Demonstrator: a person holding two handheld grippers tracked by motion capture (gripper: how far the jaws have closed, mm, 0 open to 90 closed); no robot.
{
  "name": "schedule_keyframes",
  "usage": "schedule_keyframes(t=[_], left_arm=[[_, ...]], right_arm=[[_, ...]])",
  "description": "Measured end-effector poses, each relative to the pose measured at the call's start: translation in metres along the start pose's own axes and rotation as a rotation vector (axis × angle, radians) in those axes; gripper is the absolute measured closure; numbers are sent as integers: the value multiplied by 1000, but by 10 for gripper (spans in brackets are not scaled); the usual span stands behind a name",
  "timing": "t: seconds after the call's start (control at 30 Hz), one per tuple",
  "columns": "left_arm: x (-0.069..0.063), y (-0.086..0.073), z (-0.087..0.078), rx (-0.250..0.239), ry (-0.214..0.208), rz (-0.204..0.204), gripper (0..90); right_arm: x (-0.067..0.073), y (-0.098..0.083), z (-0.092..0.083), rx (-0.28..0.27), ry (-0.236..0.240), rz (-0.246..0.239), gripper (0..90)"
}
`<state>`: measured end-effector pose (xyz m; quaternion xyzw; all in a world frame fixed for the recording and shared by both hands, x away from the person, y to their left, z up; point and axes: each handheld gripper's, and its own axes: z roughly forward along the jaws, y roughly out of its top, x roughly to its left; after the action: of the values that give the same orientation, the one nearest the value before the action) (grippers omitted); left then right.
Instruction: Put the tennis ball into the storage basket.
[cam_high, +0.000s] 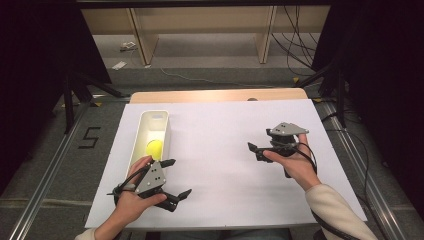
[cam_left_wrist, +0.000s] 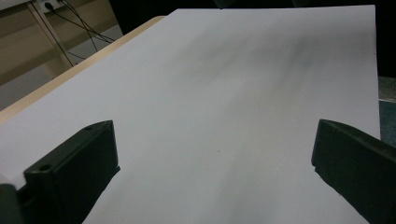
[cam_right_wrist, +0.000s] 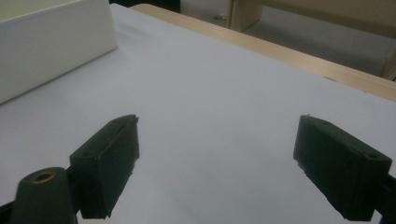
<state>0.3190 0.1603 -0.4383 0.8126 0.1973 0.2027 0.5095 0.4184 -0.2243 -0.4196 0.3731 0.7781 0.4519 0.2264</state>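
A: Covering most of the desk (cam_high: 215, 95) is a white sheet (cam_high: 225, 165); a strip of pale wood shows at its far edge. Beyond that edge lies a grey floor (cam_high: 210, 55) with loose cables and the legs of a light wooden shelf unit (cam_high: 200, 25). Dark curtains hang at both sides, and a metal rail (cam_high: 45, 175) runs along the floor beside the desk.

B: And on the sheet itself?

A: A long white bin (cam_high: 162, 120) stands near the sheet's left border, its length running away from the person. Inside it, toward the near end, lies a yellow ball (cam_high: 154, 148).

B: Where are the 2 tools relative to that bin?

A: The left tool (cam_high: 176, 178) sits just off the bin's near end, held in the left hand (cam_high: 135, 195), tips pointing away from the bin toward the middle of the sheet. The ball is behind it, just beside the hand, inside the bin wall. Its jaws stand spread wide with bare sheet between them, as the left gripper view shows.

B: And the other?

A: The right tool (cam_high: 255, 151) is well apart from the bin, across the sheet, its tips aimed back toward it. In the right gripper view the bin (cam_right_wrist: 56, 46) shows at the upper left, ahead of the jaws. Those jaws are spread too, pinching nothing.
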Motion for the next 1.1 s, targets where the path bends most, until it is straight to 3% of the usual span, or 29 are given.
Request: schedule_keyframes(t=[0.6,1.1], left_arm=[[0,0,1,3,1,5,0],[1,0,0,-1,6,3,0]], right_arm=[[-10,-31,-34,-1,-37,34,151],[-6,-44,-49,-7,-35,35,153]])
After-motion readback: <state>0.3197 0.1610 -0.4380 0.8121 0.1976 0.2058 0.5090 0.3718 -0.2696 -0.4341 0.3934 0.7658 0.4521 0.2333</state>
